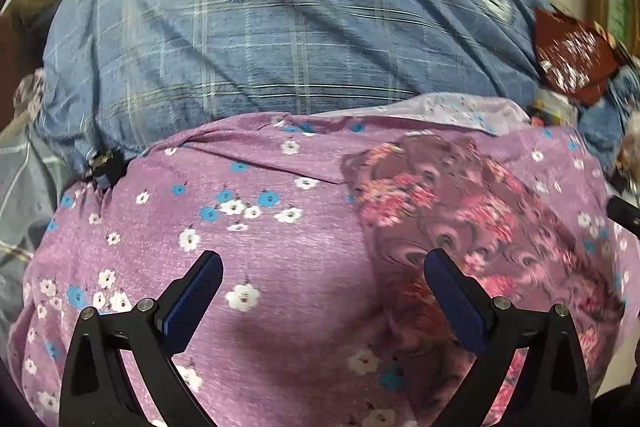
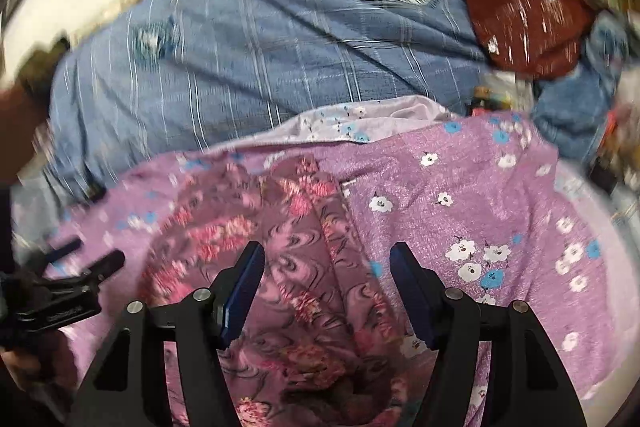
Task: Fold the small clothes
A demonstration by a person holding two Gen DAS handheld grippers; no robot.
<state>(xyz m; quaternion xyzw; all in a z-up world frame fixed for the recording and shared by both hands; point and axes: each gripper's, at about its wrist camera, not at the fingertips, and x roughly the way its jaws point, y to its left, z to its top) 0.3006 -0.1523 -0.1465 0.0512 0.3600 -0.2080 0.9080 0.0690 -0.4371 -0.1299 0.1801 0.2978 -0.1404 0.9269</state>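
Left wrist view: left gripper point(image 1: 323, 269) jaws are spread wide and empty above the mauve rose-print garment point(image 1: 452, 211) at frame centre-right, which lies on the lilac flowered cloth point(image 1: 240, 187). Right gripper point(image 2: 327, 263) jaws are likewise wide. Both layers could be pinched together.

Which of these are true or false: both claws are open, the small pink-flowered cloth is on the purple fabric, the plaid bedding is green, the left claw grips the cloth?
1. Both claws, left claw and right claw, are open. True.
2. The pink-flowered cloth lies on the purple floral fabric. True.
3. The plaid bedding is green. False: it is blue.
4. The left claw grips the cloth. False: its jaws are spread, holding nothing.
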